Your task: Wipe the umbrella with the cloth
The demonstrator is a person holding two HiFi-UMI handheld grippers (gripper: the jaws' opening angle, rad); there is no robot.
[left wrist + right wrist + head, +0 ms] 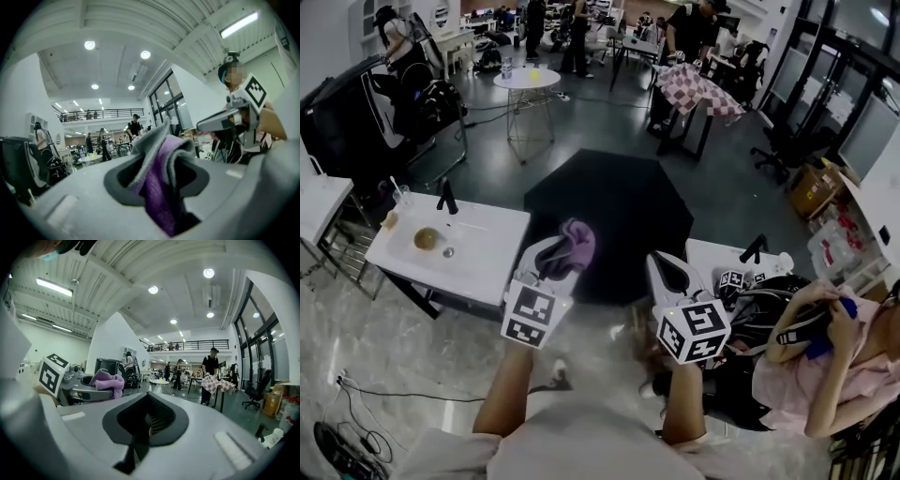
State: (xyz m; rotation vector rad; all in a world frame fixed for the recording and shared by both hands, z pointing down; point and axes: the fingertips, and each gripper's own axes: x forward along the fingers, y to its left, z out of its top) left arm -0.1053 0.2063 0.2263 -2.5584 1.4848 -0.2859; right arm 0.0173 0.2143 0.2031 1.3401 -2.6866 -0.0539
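While both tools are held up near the open black fabric umbrella (609, 211), we see the left hand-held gripper (562, 251) pinching a bunched purple-and-grey cloth (575, 242). The left gripper view shows the fabric clamped between the jaws, with folds sticking out past the tips. From the head view that cloth overlaps the umbrella's near-left edge. We cannot tell whether it touches the canopy.

The umbrella lies spread on the dark grey floor (487, 173), canopy side up, ahead of both tools. The right hand-held gripper (664, 265) sits at the umbrella's near-right edge, just beside the left one and apart from it. In the right gripper view its jaws are pressed together with nothing between them.

A white rectangular desk (483, 246) stands left of the umbrella. A second white desk (712, 253) stands at the umbrella's near right. A seated person in a pink top (848, 361) is on the near right of the umbrella, past the right tool.
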